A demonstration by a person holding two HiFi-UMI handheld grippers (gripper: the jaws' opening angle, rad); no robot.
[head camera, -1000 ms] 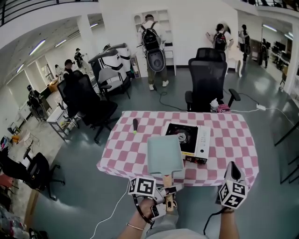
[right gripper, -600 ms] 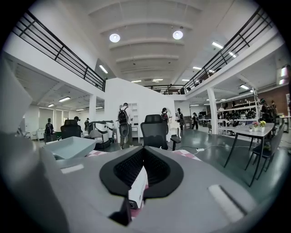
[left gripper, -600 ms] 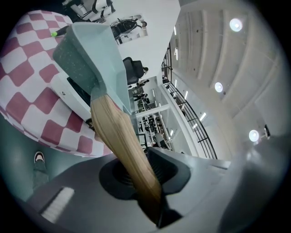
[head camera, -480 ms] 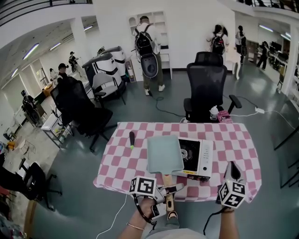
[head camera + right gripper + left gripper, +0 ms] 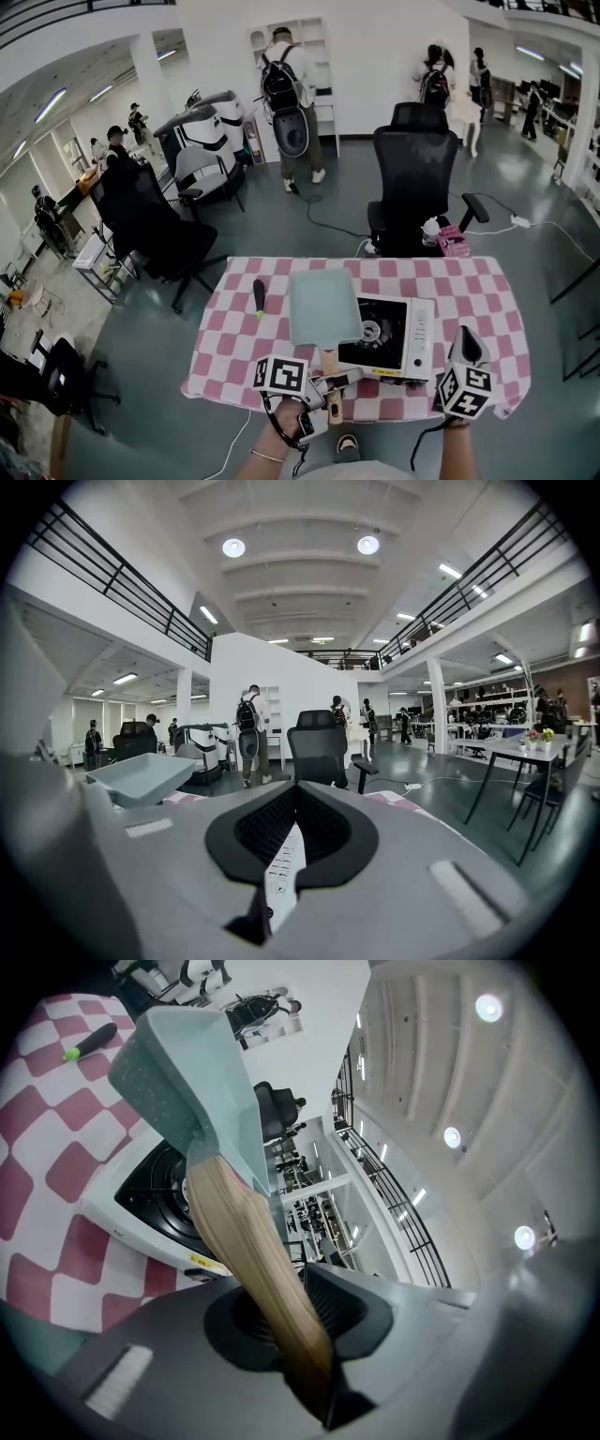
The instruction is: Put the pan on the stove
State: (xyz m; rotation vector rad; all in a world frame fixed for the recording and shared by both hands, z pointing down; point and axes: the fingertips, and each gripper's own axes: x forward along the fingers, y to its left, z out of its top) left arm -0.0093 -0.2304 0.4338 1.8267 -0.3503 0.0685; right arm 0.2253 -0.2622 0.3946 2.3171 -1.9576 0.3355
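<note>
- Head view: the left gripper [image 5: 330, 382] is clamped on the wooden handle [image 5: 329, 361] of the square, pale-green pan [image 5: 323, 305]. The pan is carried in the air above the checked tablecloth [image 5: 234, 328]. Its right side overlaps the left edge of the stove [image 5: 420, 328], so it is not yet set on the burner [image 5: 371, 330]. Gripping low on the handle keeps the pan's body out in front, free to be lowered. The right gripper [image 5: 466, 342] hangs to the right of the stove, apart from it. A black pen [image 5: 258, 295] lies left of the pan, seemingly clear of its path.
- Left gripper view: the jaws press on either side of the handle [image 5: 253, 1260]. The pan [image 5: 187, 1063] extends beyond them, with the stove [image 5: 131, 1208] below it. So low a hold probably gives the pan leverage to tip.
- Right gripper view: the jaws stand together with nothing between them. The raised pan [image 5: 141, 775] shows at the left, and an office chair [image 5: 319, 747] stands ahead. This gripper appears idle, kept aside because one hand suffices.
</note>
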